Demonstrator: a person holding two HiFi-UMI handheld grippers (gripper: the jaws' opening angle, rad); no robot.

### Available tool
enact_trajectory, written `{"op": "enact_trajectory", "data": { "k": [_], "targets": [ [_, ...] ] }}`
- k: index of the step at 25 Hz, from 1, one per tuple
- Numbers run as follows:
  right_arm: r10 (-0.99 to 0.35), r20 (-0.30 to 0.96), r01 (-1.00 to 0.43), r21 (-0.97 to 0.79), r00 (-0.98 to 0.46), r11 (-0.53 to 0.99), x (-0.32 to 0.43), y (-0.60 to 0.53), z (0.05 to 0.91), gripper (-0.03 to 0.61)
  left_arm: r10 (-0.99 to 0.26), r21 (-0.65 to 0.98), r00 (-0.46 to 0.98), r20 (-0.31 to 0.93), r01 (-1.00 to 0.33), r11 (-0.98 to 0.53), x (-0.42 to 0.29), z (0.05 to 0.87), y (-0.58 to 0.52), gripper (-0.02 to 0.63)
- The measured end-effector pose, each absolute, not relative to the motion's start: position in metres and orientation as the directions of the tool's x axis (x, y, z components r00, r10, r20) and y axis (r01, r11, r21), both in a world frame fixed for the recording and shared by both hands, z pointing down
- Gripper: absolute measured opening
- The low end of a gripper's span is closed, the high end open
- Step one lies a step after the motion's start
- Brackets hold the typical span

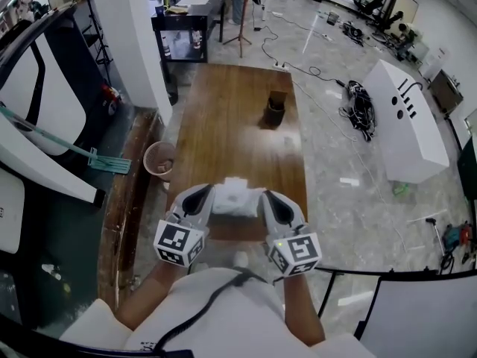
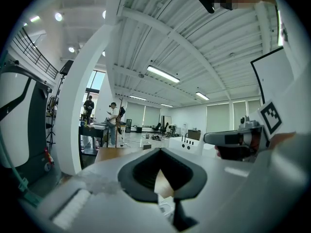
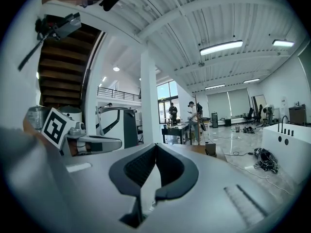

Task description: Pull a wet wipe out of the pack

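Note:
A white wet wipe pack (image 1: 237, 200) hangs above the near end of the wooden table (image 1: 223, 118), held between my two grippers. My left gripper (image 1: 215, 201) is shut on the pack's left end, and my right gripper (image 1: 261, 201) is shut on its right end. A small white tuft (image 1: 236, 180) sticks up from the pack's top. In the left gripper view the jaws meet, with a bit of white (image 2: 165, 208) showing at their base. In the right gripper view a pale strip (image 3: 149, 178) sits pinched between the closed pads.
A dark cup (image 1: 274, 112) stands near the table's far right edge. A round tan bin (image 1: 159, 158) sits on the floor left of the table, beside a mop (image 1: 89, 155). A white cabinet (image 1: 406, 118) and cables (image 1: 361, 103) lie to the right. People stand far off (image 2: 112, 123).

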State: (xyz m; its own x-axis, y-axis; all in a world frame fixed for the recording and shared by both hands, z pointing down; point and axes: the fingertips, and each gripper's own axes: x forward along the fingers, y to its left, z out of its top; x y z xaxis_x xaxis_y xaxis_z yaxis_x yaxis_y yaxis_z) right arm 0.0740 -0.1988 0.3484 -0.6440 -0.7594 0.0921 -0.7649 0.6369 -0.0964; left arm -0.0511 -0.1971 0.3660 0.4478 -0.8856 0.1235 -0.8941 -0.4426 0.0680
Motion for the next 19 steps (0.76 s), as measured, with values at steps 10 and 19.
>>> {"op": "enact_trajectory", "data": {
  "k": [10, 19],
  "targets": [
    [-0.759, 0.107, -0.766, -0.097, -0.643, 0.635, 0.072, -0.198, 0.355, 0.011, -0.879, 0.074, 0.455, 0.143, -0.891, -0.449, -0.052, 0.376, -0.197, 0.005],
    [-0.752, 0.128, -0.762, -0.083, -0.647, 0.642, 0.071, -0.202, 0.36, 0.011, -0.876, 0.075, 0.459, 0.146, -0.889, -0.453, -0.053, 0.379, -0.202, 0.005]
  ]
}}
